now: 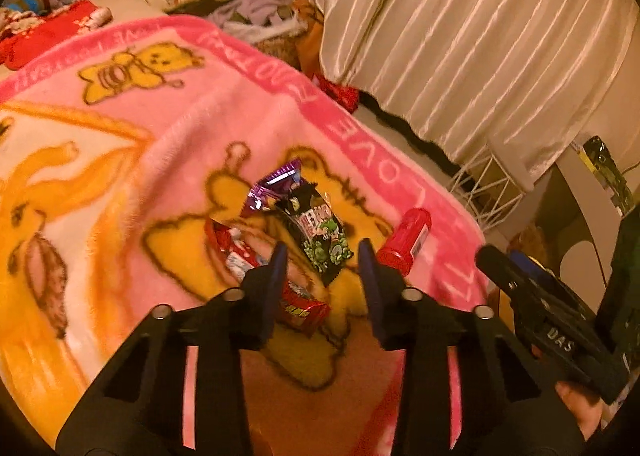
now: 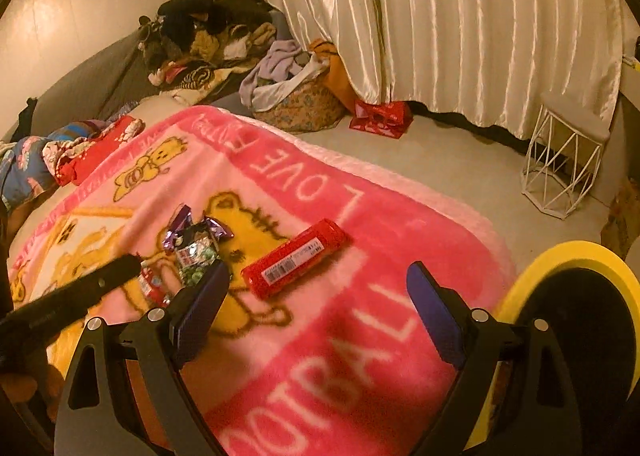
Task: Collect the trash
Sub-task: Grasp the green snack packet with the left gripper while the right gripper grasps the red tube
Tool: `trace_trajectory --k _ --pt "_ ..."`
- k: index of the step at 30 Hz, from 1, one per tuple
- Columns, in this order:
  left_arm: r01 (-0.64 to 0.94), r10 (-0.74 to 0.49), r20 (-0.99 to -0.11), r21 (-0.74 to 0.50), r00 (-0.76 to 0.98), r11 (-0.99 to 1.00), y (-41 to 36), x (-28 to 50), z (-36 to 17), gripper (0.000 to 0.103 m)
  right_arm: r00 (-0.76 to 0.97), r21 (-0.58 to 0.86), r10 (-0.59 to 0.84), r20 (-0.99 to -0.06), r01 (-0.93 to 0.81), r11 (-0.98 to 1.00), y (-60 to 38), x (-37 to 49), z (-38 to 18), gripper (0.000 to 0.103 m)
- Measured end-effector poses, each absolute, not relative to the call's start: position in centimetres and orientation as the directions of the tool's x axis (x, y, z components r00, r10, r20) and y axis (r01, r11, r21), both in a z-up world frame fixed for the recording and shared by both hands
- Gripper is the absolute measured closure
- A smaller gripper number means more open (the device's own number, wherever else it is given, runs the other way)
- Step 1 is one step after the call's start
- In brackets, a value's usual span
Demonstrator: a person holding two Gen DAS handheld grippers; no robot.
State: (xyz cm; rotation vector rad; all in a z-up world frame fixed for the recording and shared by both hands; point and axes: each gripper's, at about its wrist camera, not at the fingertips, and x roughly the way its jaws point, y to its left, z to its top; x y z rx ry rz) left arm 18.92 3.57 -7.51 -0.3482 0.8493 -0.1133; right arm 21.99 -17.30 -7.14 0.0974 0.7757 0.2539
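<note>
My left hand-held gripper [image 1: 322, 256], jaws partly apart and holding nothing, hovers over the crinkly black-and-green foil snack wrapper [image 1: 318, 238] on the pink fleece blanket [image 1: 160, 143]. It looks feather-light and slippery; I'd pinch its near crimped end. The purple foil wrapper [image 1: 274, 185] lies just behind.

Lying clustered mid pink blanket [image 2: 320, 356]: wrappers [image 2: 192, 248], w/ red tube [image 2: 294, 258] just beside, apart. Leaving blanket's near part bare for approach. Crowding far end: clothes pile [image 2: 208, 39]. Standing off-bed at right: wire stool [image 2: 560, 171], yellow-rimmed bin [image 2: 568, 260].
</note>
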Motion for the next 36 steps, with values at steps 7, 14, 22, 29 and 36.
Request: trace_trajectory --k 7,14,22,29,36 --pt "-0.061 -0.245 -0.773 -0.344 0.586 0.937 3.2 21.1 -9.3 0.077 0.608 0.236 0.290 -0.739 -0.170 0.957 -16.7 25.8 -10.0 0.021" --pt "-0.074 -0.256 -0.790 -0.355 0.557 0.932 3.3 22.5 -10.3 0.077 0.497 0.398 0.400 -0.770 -0.117 0.910 -17.3 28.8 -13.1 0.027" --pt "-0.101 -0.264 -0.805 -0.370 0.531 0.924 3.2 23.8 -11.8 0.086 0.465 0.444 0.486 -0.740 -0.205 0.872 -16.1 28.3 -13.4 0.056" --pt "-0.079 -0.283 -0.782 -0.388 0.555 0.918 3.0 23.2 -11.6 0.097 0.543 0.379 0.462 -0.701 -0.264 0.887 -16.5 24.3 -12.0 0.064" --pt "-0.010 -0.298 -0.731 -0.385 0.614 0.923 1.8 21.6 -9.5 0.102 0.618 0.368 0.421 -0.664 -0.221 0.903 -18.9 21.0 -9.8 0.068"
